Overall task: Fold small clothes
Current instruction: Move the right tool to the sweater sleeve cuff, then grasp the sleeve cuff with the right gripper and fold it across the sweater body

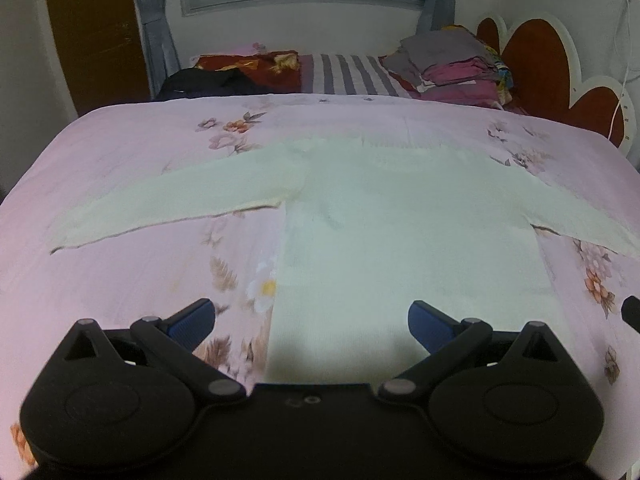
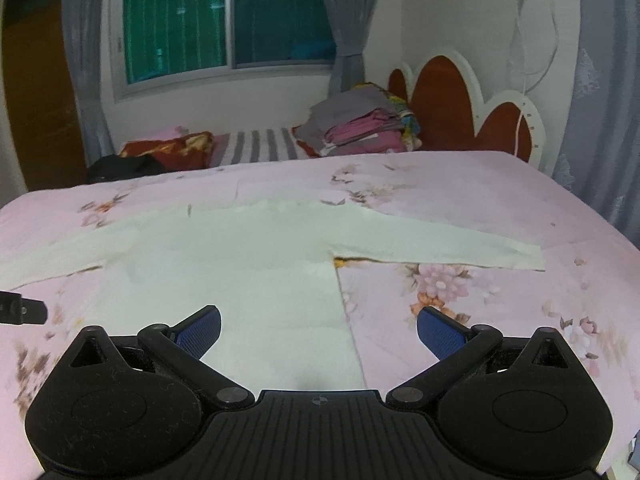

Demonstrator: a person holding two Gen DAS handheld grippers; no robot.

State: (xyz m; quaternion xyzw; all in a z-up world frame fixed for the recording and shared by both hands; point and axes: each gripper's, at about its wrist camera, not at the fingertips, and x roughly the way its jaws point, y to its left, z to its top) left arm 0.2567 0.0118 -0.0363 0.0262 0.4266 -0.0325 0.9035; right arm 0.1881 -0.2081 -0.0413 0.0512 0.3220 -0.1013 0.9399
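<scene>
A pale long-sleeved top [image 1: 400,216] lies flat on the pink floral bedsheet [image 1: 120,280], both sleeves spread out sideways, hem toward me. It also shows in the right wrist view [image 2: 248,264]. My left gripper [image 1: 310,322] is open and empty, hovering over the hem's left corner. My right gripper [image 2: 318,326] is open and empty over the hem's right corner. The tip of the right gripper [image 1: 632,312] shows at the right edge of the left wrist view; the tip of the left gripper [image 2: 24,310] shows at the left edge of the right wrist view.
A stack of folded clothes [image 1: 460,64] sits at the far right of the bed by the heart-shaped headboard [image 1: 544,60]. A dark garment [image 1: 208,82] and a red patterned pillow [image 1: 256,64] lie at the far left. A striped sheet [image 1: 348,74] lies between them.
</scene>
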